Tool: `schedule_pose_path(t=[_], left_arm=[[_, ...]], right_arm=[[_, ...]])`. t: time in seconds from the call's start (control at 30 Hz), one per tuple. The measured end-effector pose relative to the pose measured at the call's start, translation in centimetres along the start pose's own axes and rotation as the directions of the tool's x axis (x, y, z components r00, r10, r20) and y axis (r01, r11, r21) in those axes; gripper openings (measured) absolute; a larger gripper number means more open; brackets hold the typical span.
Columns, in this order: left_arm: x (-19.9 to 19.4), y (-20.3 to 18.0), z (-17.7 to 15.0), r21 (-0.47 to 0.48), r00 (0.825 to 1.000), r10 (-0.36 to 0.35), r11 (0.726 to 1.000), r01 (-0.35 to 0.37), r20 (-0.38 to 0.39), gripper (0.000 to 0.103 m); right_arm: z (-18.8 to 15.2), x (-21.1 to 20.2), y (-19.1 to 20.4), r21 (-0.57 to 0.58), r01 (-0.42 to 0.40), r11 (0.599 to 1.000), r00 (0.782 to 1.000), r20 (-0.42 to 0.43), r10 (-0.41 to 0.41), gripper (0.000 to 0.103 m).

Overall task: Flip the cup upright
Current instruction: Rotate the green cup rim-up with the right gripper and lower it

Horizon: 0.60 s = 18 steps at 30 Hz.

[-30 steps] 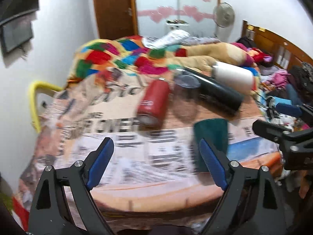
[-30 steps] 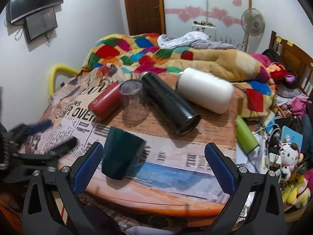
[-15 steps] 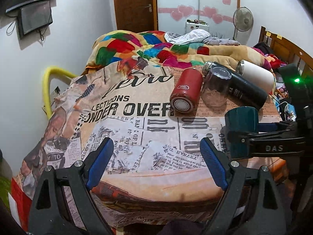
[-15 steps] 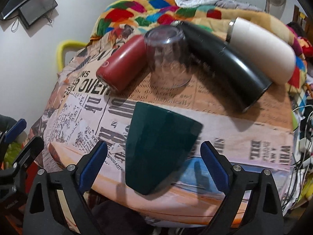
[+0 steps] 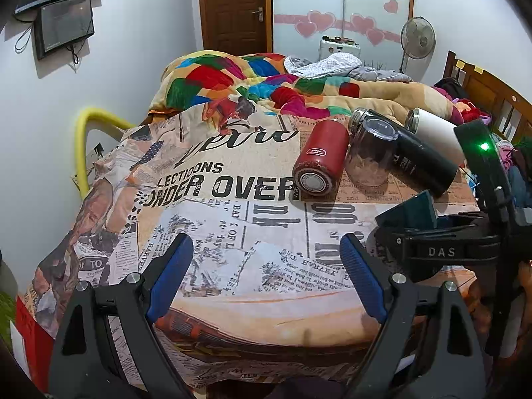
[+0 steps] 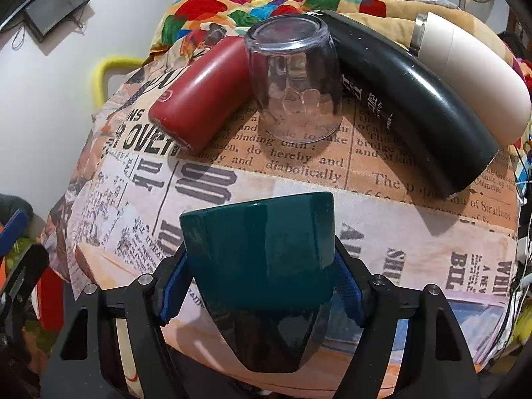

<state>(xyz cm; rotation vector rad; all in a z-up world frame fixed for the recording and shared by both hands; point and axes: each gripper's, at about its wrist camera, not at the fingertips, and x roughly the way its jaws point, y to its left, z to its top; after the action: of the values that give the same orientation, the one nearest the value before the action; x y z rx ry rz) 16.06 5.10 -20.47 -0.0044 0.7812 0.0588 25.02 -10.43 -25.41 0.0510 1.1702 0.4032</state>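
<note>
A dark teal cup [image 6: 262,249] stands upside down near the front edge of the newspaper-print table. My right gripper [image 6: 259,286] is shut on the cup, its blue pads [image 6: 173,286] pressed to both sides. In the left wrist view the cup [image 5: 412,209] shows at the right, mostly hidden behind the right gripper's black body. My left gripper [image 5: 262,276] is open and empty, low over the table's front left part.
Behind the cup, an upside-down clear glass [image 6: 292,83] stands between a lying red bottle [image 6: 202,103] and a lying black flask [image 6: 412,113]. A white flask [image 6: 472,66] lies further right. A colourful blanket [image 5: 252,83] covers the bed behind.
My right gripper moved in around the teal cup and closed on it. The left gripper swung left, away from the cup, and stayed open.
</note>
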Motion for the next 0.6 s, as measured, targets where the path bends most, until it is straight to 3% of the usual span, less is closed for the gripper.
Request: schedule_pose_path(t=[0.3,0.6], left_arm=[[-0.4,-0.3,0.6,-0.002,1.0,0.0,1.0,0.0,0.014,0.09],[-0.3,0.0,1.0,-0.014,1.0,0.004,1.0,-0.004,0.018,0.09]], right_arm=[[0.1,-3.0,0.2,-0.048,0.0,0.999,0.997,0.076,0.004,0.072],[2.4,-4.2,2.4,-0.132,0.026,0.991,0.987,0.163,-0.004,0.072]])
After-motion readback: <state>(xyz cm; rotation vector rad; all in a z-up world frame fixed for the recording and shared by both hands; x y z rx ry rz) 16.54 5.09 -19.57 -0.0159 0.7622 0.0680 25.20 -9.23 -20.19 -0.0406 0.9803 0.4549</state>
